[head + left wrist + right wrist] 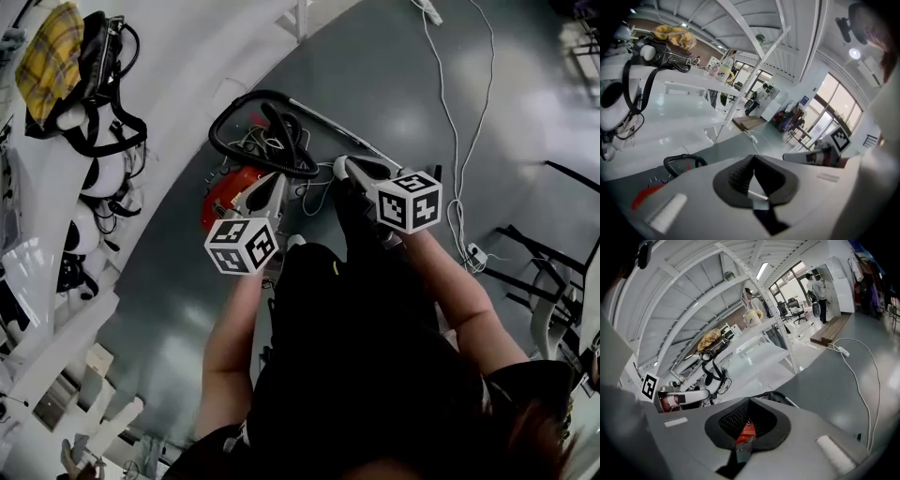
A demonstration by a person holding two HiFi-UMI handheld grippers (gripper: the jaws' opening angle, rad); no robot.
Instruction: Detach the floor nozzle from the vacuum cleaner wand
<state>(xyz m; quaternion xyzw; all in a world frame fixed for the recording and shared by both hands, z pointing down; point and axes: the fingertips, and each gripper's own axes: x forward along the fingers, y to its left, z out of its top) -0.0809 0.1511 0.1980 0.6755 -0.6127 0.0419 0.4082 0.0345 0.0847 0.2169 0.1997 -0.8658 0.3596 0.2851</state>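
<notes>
Together the views show two grippers, each with one marker cube, one red vacuum cleaner with one black hose, and one white cord ending in one power strip.

Only the head view takes in both tools at once. The left gripper (274, 180) and the right gripper (343, 167) point down and forward side by side, a little apart. The vacuum cleaner (225, 192) lies just beyond and below the left gripper's tip, its hose (279, 129) looped ahead of both. A thin pale tube (328, 122), seemingly the wand, runs just ahead of the right gripper. The floor nozzle cannot be picked out in any view. The cord (448, 122) and power strip (473, 253) lie well out past the right gripper's outer side.

The left gripper view adds white shelving (693, 89) ahead and the other tool's marker cube (840, 138) off to its right. The right gripper view alone shows a person (818, 284) standing far ahead.

The left gripper (753, 161) has its jaws pressed together, pinching nothing; bare floor shows through the notch. The right gripper (749, 403) is likewise closed and empty; the red in its notch is the vacuum cleaner (747, 431) lying beyond, untouched.
</notes>
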